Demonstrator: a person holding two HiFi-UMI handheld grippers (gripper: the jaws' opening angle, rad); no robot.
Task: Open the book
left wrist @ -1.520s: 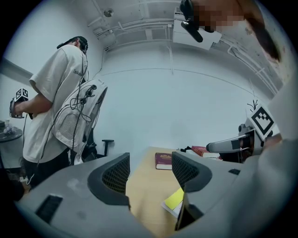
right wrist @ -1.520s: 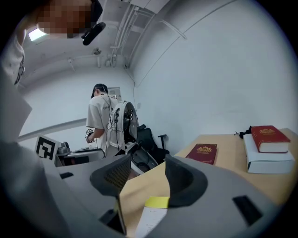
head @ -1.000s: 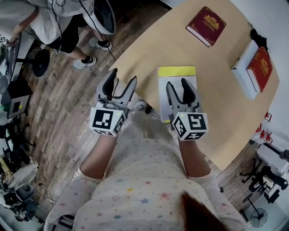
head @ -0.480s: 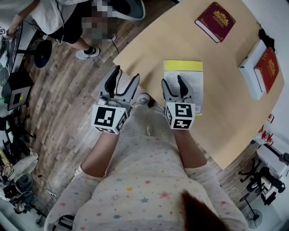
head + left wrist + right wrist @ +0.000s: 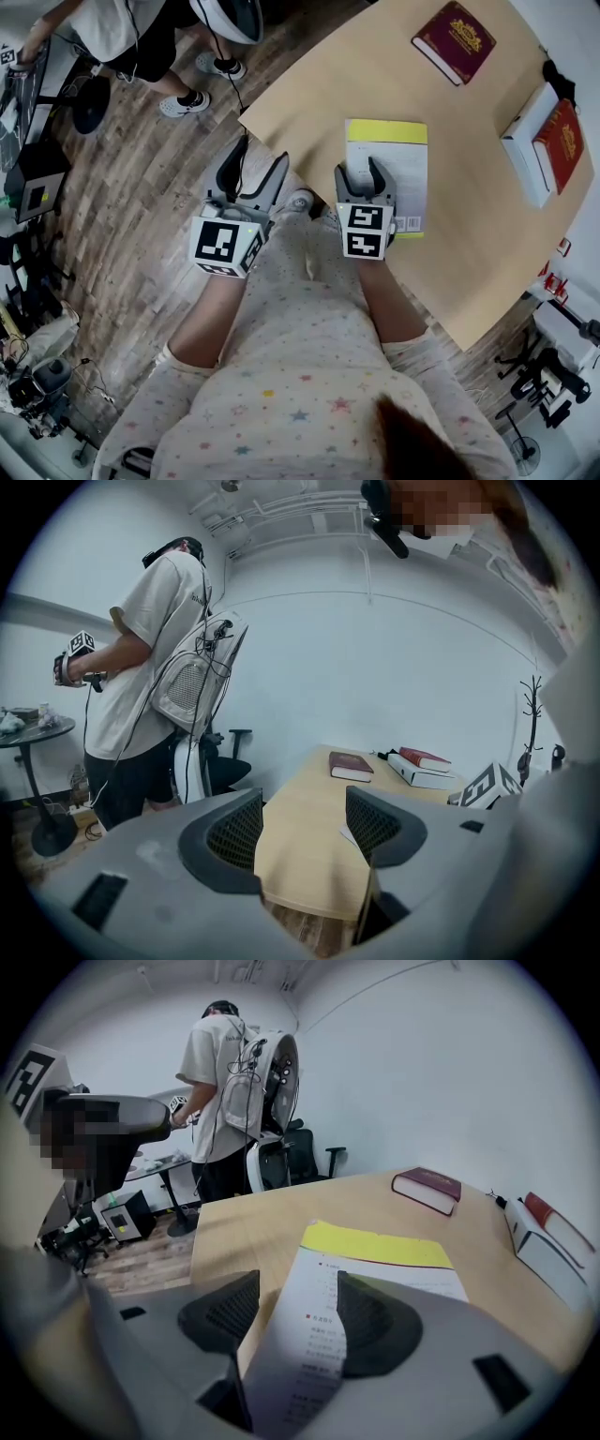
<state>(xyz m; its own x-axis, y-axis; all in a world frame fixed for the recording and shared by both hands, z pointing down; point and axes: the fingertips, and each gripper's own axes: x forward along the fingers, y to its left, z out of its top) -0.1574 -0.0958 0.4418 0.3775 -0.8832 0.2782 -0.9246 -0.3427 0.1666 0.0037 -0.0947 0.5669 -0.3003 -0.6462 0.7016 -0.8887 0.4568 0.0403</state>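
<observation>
A white book with a yellow band [image 5: 398, 155] lies flat on the wooden table [image 5: 319, 94], near its front edge. My right gripper [image 5: 360, 172] is at the book's near left part, open. In the right gripper view the book's cover [image 5: 375, 1246] curls up at its near edge and passes between the two jaws of the right gripper [image 5: 298, 1299]. My left gripper [image 5: 260, 152] hangs open off the table's left edge, above the floor, holding nothing. In the left gripper view the left gripper [image 5: 305, 822] looks along the tabletop.
A maroon book [image 5: 454, 35] lies at the table's far side. A red book [image 5: 561, 131] rests on a white box [image 5: 517, 141] at the right edge. A person [image 5: 112, 37] stands by a chair at the upper left, on the wood floor.
My right gripper has drawn back from the middle of the book to its near left part. The left gripper has barely moved.
</observation>
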